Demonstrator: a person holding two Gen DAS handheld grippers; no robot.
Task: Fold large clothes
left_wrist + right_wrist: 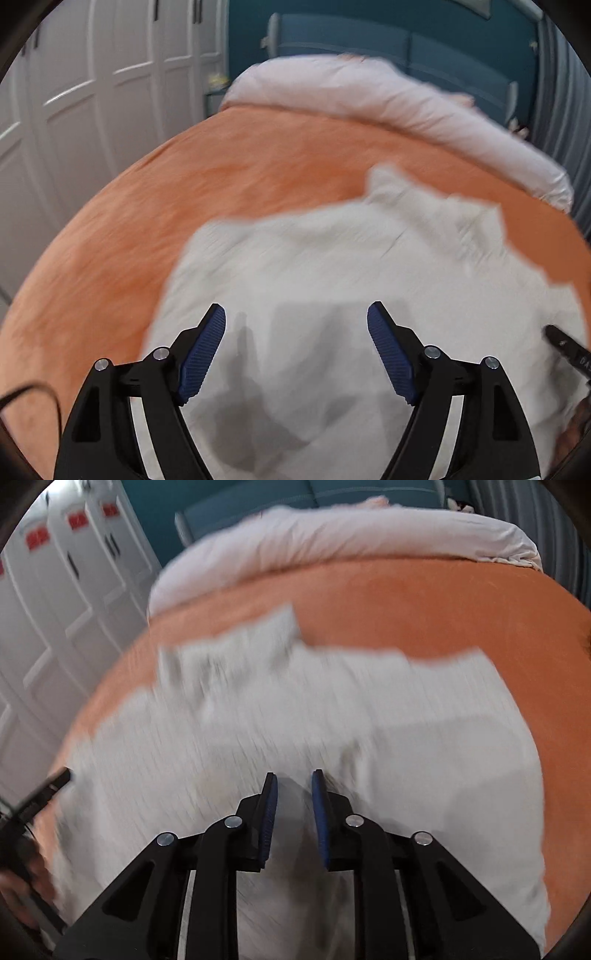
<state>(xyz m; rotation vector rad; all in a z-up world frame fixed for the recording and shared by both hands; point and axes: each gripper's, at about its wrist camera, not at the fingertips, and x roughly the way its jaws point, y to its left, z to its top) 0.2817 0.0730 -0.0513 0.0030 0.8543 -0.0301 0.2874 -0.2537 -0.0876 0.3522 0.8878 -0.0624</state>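
Observation:
A large white garment (pixel 332 266) lies spread and rumpled on an orange bed cover (pixel 221 177); it also shows in the right wrist view (pixel 332 720), blurred by motion. My left gripper (pixel 296 314) is wide open above the garment's near part, holding nothing. My right gripper (pixel 294 779) hovers over the garment with its jaws a narrow gap apart and nothing between them. The right gripper's tip shows at the right edge of the left wrist view (pixel 565 347); the left gripper shows at the left edge of the right wrist view (pixel 48 786).
A rolled pale pink duvet (pixel 388 99) lies across the far end of the bed. White wardrobe doors (pixel 92 92) stand to the left. A teal headboard and wall (pixel 369 33) are behind the bed.

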